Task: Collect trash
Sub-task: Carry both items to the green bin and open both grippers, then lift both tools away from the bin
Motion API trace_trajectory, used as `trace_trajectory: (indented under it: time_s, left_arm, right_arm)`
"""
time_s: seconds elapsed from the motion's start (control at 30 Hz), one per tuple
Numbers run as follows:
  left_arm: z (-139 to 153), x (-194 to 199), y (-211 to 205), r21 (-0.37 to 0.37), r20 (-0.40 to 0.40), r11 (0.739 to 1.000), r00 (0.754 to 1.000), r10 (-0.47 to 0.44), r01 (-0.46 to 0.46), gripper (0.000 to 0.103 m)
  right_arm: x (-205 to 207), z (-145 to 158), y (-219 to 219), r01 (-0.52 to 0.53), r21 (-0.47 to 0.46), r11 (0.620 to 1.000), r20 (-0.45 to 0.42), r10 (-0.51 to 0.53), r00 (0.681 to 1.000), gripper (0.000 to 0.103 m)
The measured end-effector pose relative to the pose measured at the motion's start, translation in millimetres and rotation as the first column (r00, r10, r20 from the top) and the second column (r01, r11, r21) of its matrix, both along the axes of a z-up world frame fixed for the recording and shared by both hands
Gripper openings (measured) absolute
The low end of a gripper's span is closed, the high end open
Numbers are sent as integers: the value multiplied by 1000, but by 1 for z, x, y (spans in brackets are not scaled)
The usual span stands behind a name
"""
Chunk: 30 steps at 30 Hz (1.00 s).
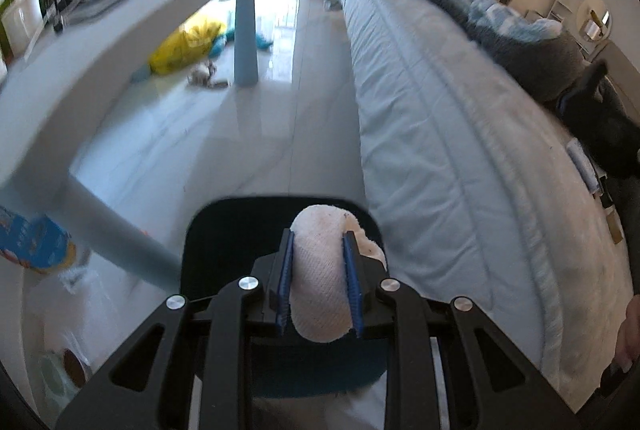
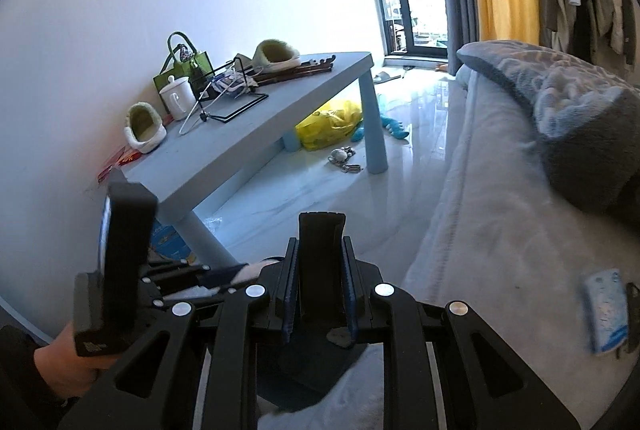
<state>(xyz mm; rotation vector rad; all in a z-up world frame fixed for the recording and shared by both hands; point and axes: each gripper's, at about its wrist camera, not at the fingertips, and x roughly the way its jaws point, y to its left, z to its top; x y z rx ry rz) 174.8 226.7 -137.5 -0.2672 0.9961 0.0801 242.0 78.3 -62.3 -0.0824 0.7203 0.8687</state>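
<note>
Left tongs (image 1: 319,272) were clamped on a crumpled white tissue wad (image 1: 325,270), its dimpled paper bulging past both blue ribbed pads, directly above a black dustpan (image 1: 224,230) whose rounded rim showed ahead of them. Right tongs (image 2: 320,282) were closed on the dustpan's upright black handle (image 2: 321,250), a flat ridged bar; the pan below them was mostly hidden by the frame. Ahead and to the left stood a pale blue table (image 2: 256,134), with a yellow plastic bag (image 2: 330,124) on the glossy floor beneath it.
</note>
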Motion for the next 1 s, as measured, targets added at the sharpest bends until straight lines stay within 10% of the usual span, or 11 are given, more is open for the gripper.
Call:
trace_trajectory:
  time_s: [0.5, 1.0]
  left_arm:
    - [-56, -18, 33, 5, -190, 1000, 982, -3, 4, 30]
    - [-43, -38, 69, 23, -156, 997, 985, 71, -68, 88]
  right_arm:
    - [-2, -11, 55, -53, 6, 999, -31, 53, 998, 20]
    - [5, -52, 104, -71, -61, 996, -112, 64, 992, 20]
